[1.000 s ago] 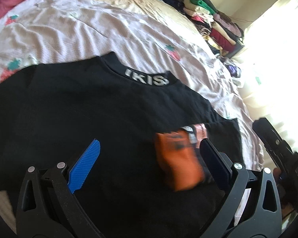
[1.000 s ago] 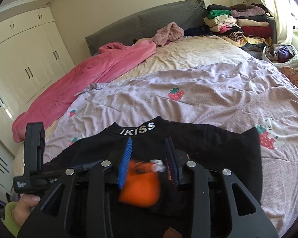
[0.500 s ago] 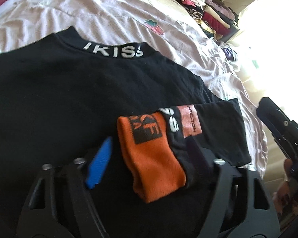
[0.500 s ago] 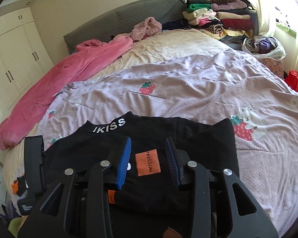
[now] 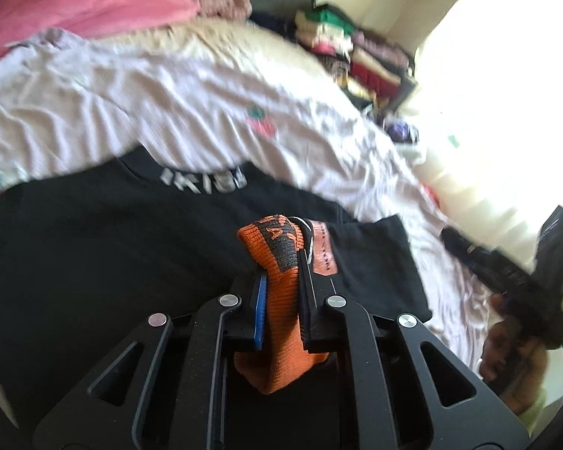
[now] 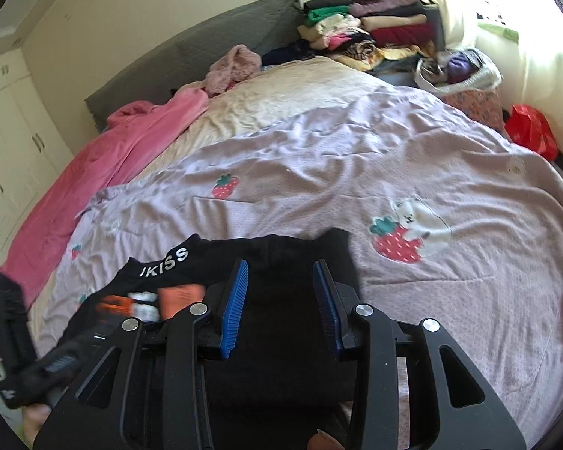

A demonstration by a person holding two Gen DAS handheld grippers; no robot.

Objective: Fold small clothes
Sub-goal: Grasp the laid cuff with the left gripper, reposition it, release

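A black top [image 5: 105, 247] with "IKISS" on its collar lies spread on the bed; it also shows in the right wrist view [image 6: 281, 300]. My left gripper [image 5: 281, 281] is shut on an orange and black sock [image 5: 281, 322], lifted a little above the top. The sock's printed cuff [image 6: 142, 303] shows at the left of the right wrist view. My right gripper [image 6: 280, 292] is open and empty, over the black top's right side.
The lilac strawberry-print bedcover [image 6: 356, 172] covers the bed. A pink blanket [image 6: 105, 157] lies along the left. Folded clothes [image 6: 364, 30] are stacked at the far corner. A white basket [image 6: 458, 71] and a red bag [image 6: 529, 131] stand beside the bed at right.
My left gripper has shut on the orange sock and raised it off the black top. My right gripper has moved right, away from the sock, and has opened wider.
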